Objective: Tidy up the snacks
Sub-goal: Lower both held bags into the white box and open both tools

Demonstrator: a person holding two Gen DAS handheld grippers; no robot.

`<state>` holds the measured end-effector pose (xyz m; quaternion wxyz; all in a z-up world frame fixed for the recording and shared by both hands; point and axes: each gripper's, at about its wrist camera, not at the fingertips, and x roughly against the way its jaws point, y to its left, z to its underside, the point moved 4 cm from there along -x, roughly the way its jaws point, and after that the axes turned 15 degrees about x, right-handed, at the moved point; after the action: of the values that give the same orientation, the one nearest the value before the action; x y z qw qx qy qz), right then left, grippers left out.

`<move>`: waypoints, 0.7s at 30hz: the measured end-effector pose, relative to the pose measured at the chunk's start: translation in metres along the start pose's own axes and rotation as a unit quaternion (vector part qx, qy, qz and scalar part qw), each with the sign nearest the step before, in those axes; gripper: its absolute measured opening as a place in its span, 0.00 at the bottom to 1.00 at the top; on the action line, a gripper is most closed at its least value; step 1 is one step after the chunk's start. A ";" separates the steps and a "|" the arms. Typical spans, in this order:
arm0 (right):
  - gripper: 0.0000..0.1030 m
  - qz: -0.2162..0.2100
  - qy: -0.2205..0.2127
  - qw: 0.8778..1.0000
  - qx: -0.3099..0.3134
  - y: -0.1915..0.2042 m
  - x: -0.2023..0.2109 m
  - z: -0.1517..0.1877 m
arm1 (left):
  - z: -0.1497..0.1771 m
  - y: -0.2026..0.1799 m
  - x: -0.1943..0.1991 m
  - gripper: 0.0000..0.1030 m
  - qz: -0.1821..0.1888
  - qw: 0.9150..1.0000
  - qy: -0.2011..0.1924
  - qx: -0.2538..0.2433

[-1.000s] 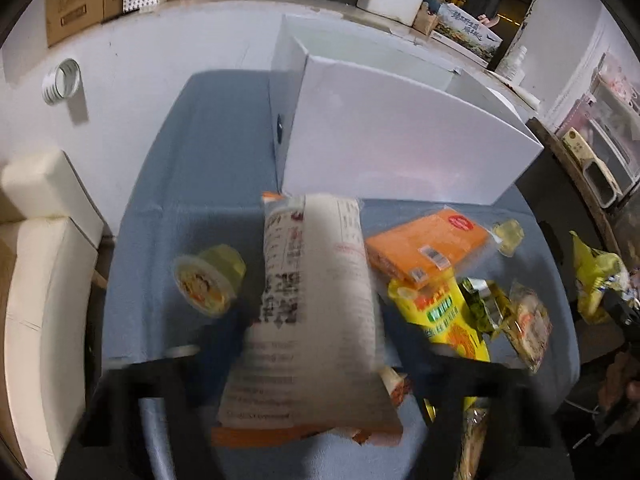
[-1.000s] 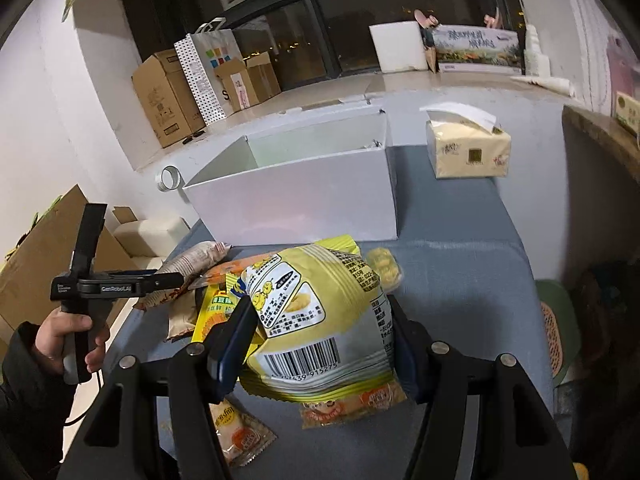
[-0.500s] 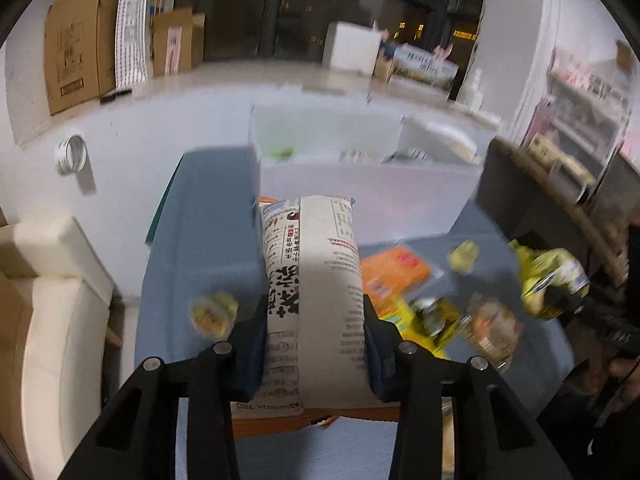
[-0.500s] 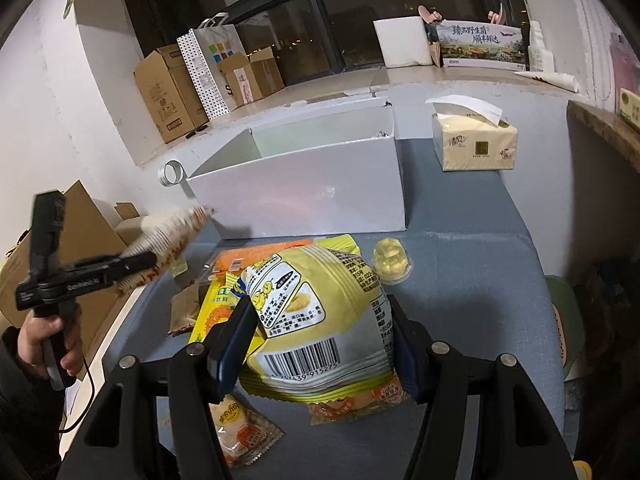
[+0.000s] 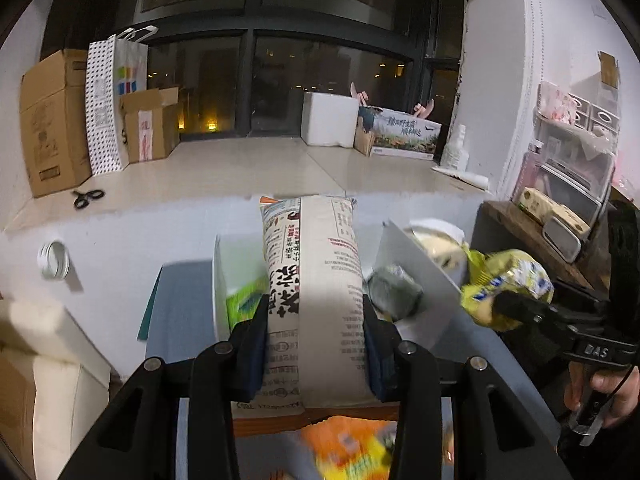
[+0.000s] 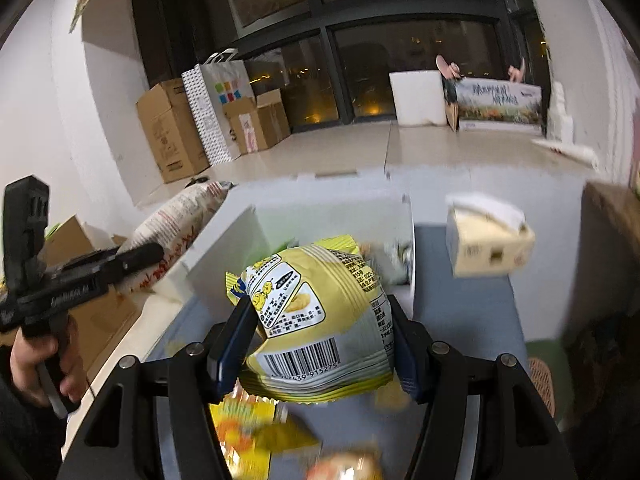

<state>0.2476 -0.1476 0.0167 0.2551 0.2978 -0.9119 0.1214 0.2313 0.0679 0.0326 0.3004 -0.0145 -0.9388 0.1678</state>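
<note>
- Left gripper [image 5: 314, 344], low centre of its own view: pads clamped on the flanks of a long beige snack pack [image 5: 316, 300], which stands end-on, pointing away toward the white bin [image 5: 219, 280]. A second ago this pack lay low over the blue tablecloth [image 5: 180, 304] with loose snacks around it; now it is lifted, its far end over the bin's near wall.
- Right gripper [image 6: 320, 344], low centre of its view: jaws clamped on a puffy yellow chip bag [image 6: 320, 316], barcode toward the lens. A second ago the bag sat low among the pile; now it is up, with the bin's open top just beyond it.
- Meaning, as I judge it: both packs are picked and carried, neither released. What remains is the drop into the bin, then the leftovers.
- Leftovers: blurred orange and yellow wrappers [image 6: 244, 428] at the bottom edge of the right view, still on the cloth.
- Left view only: inside the bin, a green packet [image 5: 244, 304] at left and a grey-silver one [image 5: 394, 292] at right; the right gripper with its yellow bag at right edge, held by a hand [image 5: 608, 392]; scissors [image 5: 88, 198] on the far ledge.
- Right view only: the tissue box [image 6: 488, 240] on the cloth right of the bin; the left gripper in side profile at left edge, beige pack angled up past the bin's left corner; the hand [image 6: 44, 364] gripping its handle.
- Far, both views: cardboard boxes [image 6: 172, 128], dark window.
</note>
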 end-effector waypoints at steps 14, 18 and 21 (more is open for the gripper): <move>0.97 0.018 0.090 0.995 -0.025 -0.050 -0.119 -0.030 | -0.022 0.009 -0.111 0.91 -0.031 0.997 0.066 0.024; 1.00 0.046 0.076 0.996 -0.025 -0.058 -0.115 -0.024 | -0.012 0.004 -0.111 0.99 -0.024 0.997 0.072 0.017; 1.00 0.041 0.078 0.996 -0.034 -0.062 -0.109 -0.019 | -0.011 0.005 -0.110 0.99 -0.029 0.996 0.080 0.020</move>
<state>0.3683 -0.1373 -0.0222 0.3299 0.2413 -0.9043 0.1232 0.3273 0.0622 -0.0226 0.3793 0.0050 -0.9083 0.1763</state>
